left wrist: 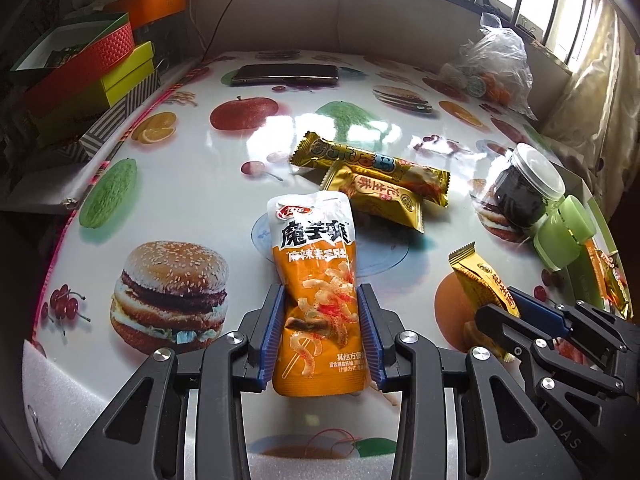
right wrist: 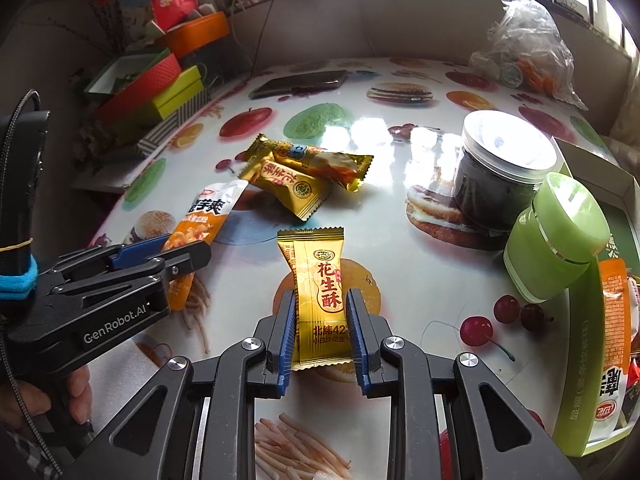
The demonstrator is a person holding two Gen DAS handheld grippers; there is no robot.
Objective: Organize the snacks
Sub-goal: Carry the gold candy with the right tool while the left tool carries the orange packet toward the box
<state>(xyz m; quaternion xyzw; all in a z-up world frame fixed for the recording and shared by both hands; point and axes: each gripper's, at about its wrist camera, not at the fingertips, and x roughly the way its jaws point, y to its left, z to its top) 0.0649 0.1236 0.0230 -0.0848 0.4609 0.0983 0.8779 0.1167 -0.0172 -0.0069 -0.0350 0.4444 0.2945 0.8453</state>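
Observation:
My left gripper (left wrist: pixel 322 336) is shut on an orange and white snack pouch (left wrist: pixel 316 280), held just above the table; it also shows in the right wrist view (right wrist: pixel 200 224). My right gripper (right wrist: pixel 322 338) is shut on a gold peanut candy packet (right wrist: pixel 318 292), seen from the left wrist view (left wrist: pixel 484 280) too. Two more gold packets (left wrist: pixel 376 178) lie overlapped mid-table beyond both grippers, also in the right wrist view (right wrist: pixel 304 176). A green box (right wrist: pixel 588 340) at the right edge holds snack packs.
A dark-filled clear jar (right wrist: pixel 496 172) and a green jar (right wrist: pixel 556 236) stand at the right. A phone (left wrist: pixel 286 74) lies at the far side, a plastic bag (left wrist: pixel 494 68) at the far right. Stacked boxes (left wrist: pixel 100 68) sit left of the table (left wrist: pixel 192 184).

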